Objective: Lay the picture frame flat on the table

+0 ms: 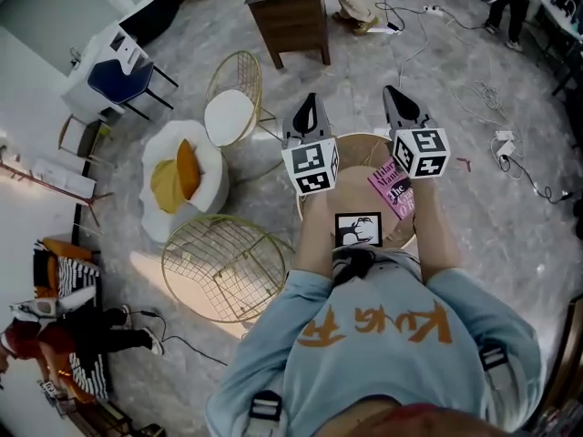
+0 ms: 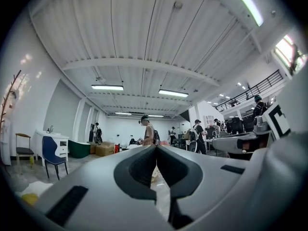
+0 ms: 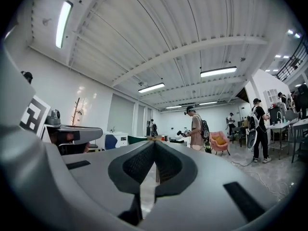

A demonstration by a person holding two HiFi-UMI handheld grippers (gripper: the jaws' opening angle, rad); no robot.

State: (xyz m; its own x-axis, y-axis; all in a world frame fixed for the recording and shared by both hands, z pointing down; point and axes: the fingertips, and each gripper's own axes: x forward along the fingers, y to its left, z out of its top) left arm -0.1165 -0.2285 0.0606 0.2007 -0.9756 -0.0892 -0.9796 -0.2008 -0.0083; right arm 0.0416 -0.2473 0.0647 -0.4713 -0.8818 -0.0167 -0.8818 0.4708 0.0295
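Observation:
In the head view a black picture frame [image 1: 357, 229] with a white mat lies on the small round table [image 1: 364, 140], close to my body, its face turned up toward the camera. A pink book [image 1: 393, 189] rests beside it to the right. Both grippers are held high over the table's far side, pointing away from me. The left gripper [image 1: 310, 100] is shut with nothing in it, and its tips meet in the left gripper view [image 2: 156, 147]. The right gripper [image 1: 390, 91] is also shut and empty [image 3: 154, 142]. Neither touches the frame.
Two gold wire chairs [image 1: 232, 107] [image 1: 228, 267] and a white seat with a yellow cushion [image 1: 182, 180] stand left of the table. A dark wooden cabinet [image 1: 291, 16] is beyond it. Cables [image 1: 510, 153] trail on the floor at right. People [image 3: 196, 128] stand farther off.

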